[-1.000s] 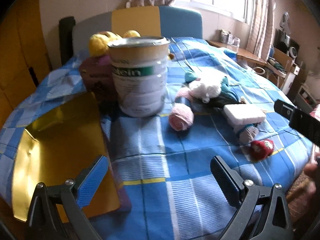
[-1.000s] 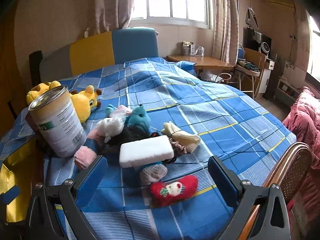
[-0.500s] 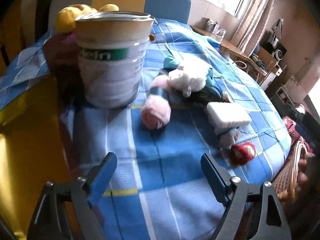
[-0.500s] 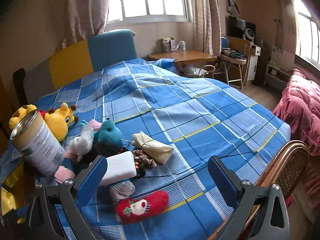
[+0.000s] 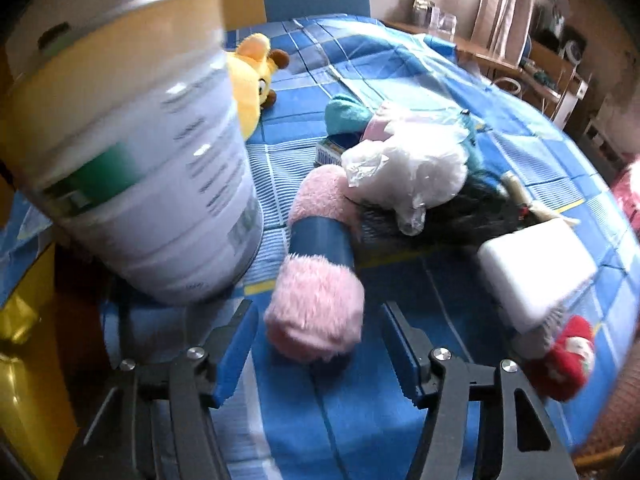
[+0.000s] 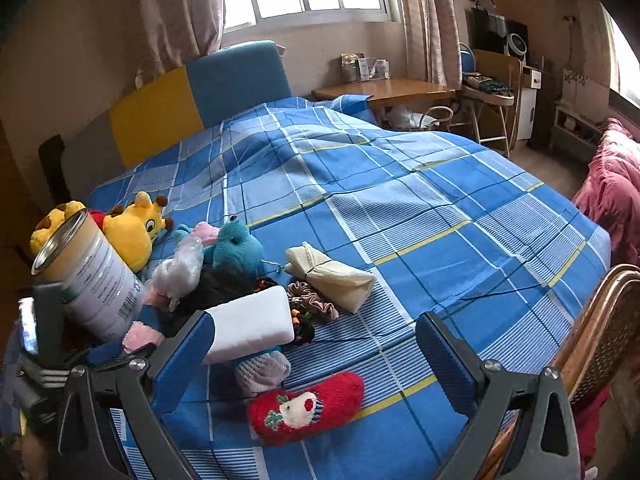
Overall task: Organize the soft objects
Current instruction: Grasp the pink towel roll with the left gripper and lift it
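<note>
The left gripper (image 5: 316, 354) has been closing, fingers not yet touching the pink toy (image 5: 316, 320), which stretches away from them.

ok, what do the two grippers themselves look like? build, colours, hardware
Both match. The left gripper and the right gripper each have two black open-frame plastic arms with triangular cutouts, silver screw heads at the joints, and flat blue pads on the inner faces of the fingers. No cables, markings or sleeves are visible.
</note>
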Available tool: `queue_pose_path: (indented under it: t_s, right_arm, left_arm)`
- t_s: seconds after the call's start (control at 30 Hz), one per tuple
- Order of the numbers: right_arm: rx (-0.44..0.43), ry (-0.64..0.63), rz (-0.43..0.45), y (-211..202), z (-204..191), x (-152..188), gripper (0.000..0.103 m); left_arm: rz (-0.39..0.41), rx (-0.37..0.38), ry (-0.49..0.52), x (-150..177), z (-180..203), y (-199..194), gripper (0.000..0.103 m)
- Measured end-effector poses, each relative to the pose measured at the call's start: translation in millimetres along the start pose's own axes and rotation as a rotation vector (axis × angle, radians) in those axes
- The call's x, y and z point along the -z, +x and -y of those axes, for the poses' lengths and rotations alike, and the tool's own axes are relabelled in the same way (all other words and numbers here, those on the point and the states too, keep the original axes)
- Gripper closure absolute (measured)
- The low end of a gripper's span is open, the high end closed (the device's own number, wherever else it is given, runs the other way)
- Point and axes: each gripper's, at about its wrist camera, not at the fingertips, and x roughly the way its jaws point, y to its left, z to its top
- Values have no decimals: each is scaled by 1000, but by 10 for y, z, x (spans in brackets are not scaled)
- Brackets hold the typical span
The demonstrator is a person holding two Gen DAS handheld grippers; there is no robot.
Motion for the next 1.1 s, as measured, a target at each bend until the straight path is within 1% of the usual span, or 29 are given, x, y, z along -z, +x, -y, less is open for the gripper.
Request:
queue_pose_path:
  t_s: [0.03, 0.07, 0.1, 0.13, 0.17, 0.23, 0.33, 0.4, 0.53, 0.6, 0.67, 0.7, 0.77, 0.8, 0.9, 0.97, 1.1]
  right_arm:
    - [-9, 2, -2, 5, 5, -2, 1]
    - [-13, 5, -3, 10, 8, -4, 1]
    - [-12, 7, -1, 13, 7, -5, 1]
    - [-13, 8, 0, 12, 12, -8, 1]
    - [-17, 9, 4, 9, 12, -8, 1]
    - [-21, 13, 8, 5, 19, -7, 2]
    - [-26, 17, 10, 6, 33, -10, 3]
    - [-34, 21, 10, 4, 40, -11, 3]
    - [-40, 20, 2, 14, 31, -11, 3]
    - [-40, 15, -5, 19, 19, -6, 3]
    - [-40, 9, -13, 30, 5, -4, 4]
    - [-43, 8, -19, 38, 4, -3, 6]
    - [-56, 16, -36, 60, 27, -5, 7]
    - [-75, 28, -47, 74, 56, -11, 7]
    - [-132, 107, -98, 139, 203, -26, 8]
    - [-149, 165, -143, 191, 304, -31, 9]
    - [-162, 164, -185, 214, 277, -45, 9]
  left_arm:
    - [-7, -19, 12, -23, 16, 75, 39]
    - [-16, -26, 15, -40, 27, 139, 48]
    - [-26, -20, 16, -49, 26, 186, 68]
    - [-43, -10, 11, -50, 12, 236, 67]
    - [-24, -3, 1, -44, 3, 210, 68]
    - [-17, 19, -13, -17, -28, 163, 70]
    - [-15, 58, -70, 146, -129, 0, 71]
    - [-26, 80, -96, 286, -127, -75, 70]
    - [-12, 63, -77, 672, -56, -302, 68]
    - [-9, 58, -71, 718, -31, -304, 65]
    - [-15, 63, -86, 674, -43, -284, 64]
    - [-15, 67, -91, 669, -55, -265, 64]
    - [-8, 66, -79, 631, -52, -227, 64]
    - [-3, 67, -69, 642, -49, -228, 66]
    - [21, 69, -53, 687, -49, -244, 70]
    - [27, 75, -56, 763, -80, -301, 71]
    - [28, 82, -36, 883, -67, -396, 71]
